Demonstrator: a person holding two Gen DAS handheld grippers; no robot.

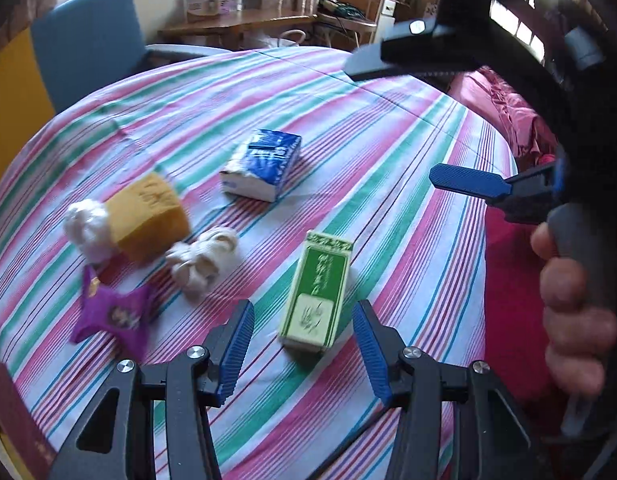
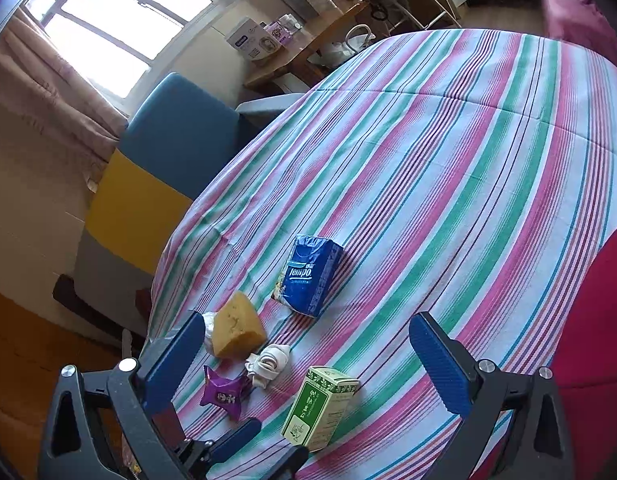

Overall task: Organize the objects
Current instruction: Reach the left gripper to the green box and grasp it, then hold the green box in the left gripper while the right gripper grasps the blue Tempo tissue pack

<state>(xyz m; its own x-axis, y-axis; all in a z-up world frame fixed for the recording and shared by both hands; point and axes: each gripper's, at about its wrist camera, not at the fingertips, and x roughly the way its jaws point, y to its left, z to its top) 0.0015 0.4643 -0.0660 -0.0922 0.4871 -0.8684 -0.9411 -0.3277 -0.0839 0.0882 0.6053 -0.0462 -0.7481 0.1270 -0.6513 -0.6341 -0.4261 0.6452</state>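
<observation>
Striped bedspread (image 2: pixel 448 168) fills both views, all the clutter sitting at its near-left end. Going by the blue tissue pack (image 1: pixel 262 164) as landmark: it's soft and squashy, so pinch the long sides. Yellow sponge (image 1: pixel 150 216) lies just left of it, light and springy. Green box (image 1: pixel 316 292) lies nearer than the pack, thin card, probably light, best taken across its narrow sides. Left gripper (image 1: pixel 304 344) hangs over it, jaws apart, not touching. Right gripper (image 2: pixel 308 356) is wide open, empty. White rolled cloth (image 1: pixel 204 260) and purple wrapper (image 1: pixel 112 314) are limp, slippery bits.
</observation>
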